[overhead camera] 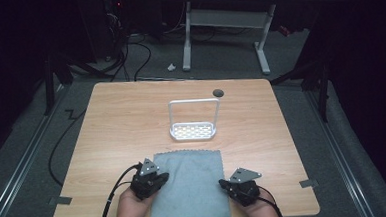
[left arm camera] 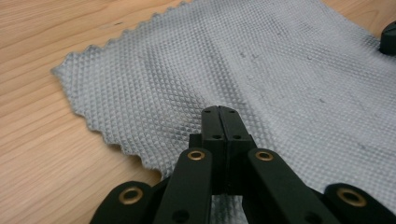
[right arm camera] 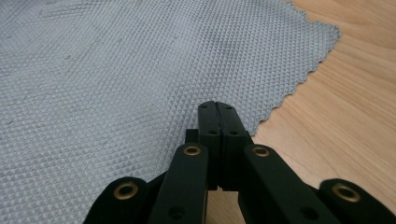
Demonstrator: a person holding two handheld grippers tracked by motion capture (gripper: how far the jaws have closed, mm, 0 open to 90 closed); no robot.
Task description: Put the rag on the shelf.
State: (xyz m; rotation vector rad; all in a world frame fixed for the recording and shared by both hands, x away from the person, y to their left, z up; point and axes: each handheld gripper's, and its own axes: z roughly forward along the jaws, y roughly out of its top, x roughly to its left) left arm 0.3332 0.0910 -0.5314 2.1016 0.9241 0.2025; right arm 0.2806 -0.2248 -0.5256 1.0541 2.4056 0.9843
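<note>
High view: a grey, waffle-textured rectangular cloth (overhead camera: 189,185) is laid flat on the near half of the light wooden table (overhead camera: 121,117); its near edge is cut off by the frame. The left gripper (overhead camera: 153,179) is placed at the cloth's left edge, the right gripper (overhead camera: 230,186) at its right edge. A white perforated metal rack with a tall wire handle (overhead camera: 193,121) stands just beyond the cloth, apart from it. No fold or lift is visible; the work is judged to be at its start, with the whole handling of the cloth left to be done.

Left gripper view: the jaws are seen pressed together over the cloth (left arm camera: 261,70), near its scalloped edge. Whether fabric is pinched between them cannot be told; the tips hide the contact.

Right gripper view: the jaws are likewise closed tip to tip above the cloth (right arm camera: 116,70), beside its zigzag border. A grip on the fabric cannot be confirmed here either.
</note>
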